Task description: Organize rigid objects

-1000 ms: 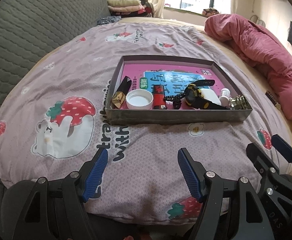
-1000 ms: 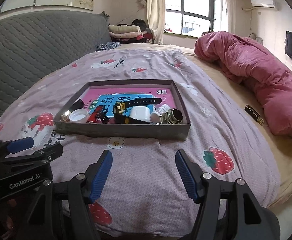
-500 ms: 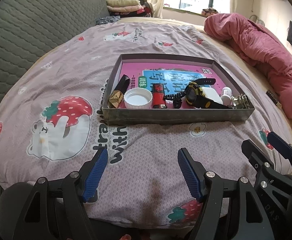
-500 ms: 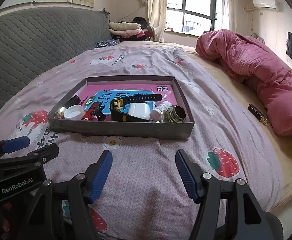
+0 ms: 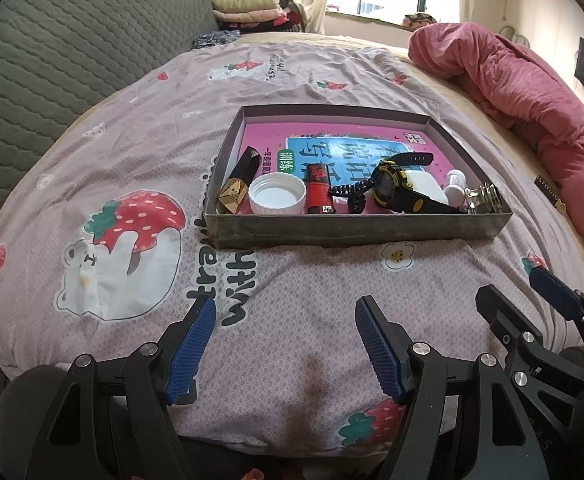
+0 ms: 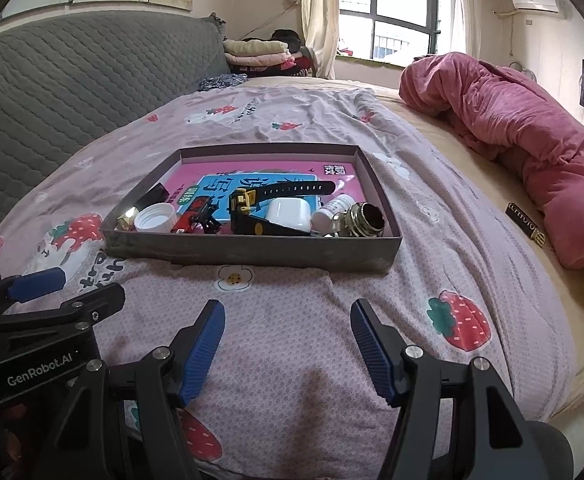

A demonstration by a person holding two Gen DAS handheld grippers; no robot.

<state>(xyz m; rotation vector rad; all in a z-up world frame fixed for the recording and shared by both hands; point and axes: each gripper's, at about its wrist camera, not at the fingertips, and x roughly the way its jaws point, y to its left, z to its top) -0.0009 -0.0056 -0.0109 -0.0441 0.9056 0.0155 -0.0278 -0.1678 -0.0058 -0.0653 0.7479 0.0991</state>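
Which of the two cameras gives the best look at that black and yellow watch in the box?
The left wrist view. There the watch shows its round face and both straps. In the right wrist view the watch is seen edge-on, its face turned away.

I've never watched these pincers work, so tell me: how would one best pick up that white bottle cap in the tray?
Probably by the rim. The white cap lies open side up near the tray's front wall, so one finger could drop inside it and the other outside its ribbed wall. Come from above: the gold-tipped piece and the red lighter crowd its sides.
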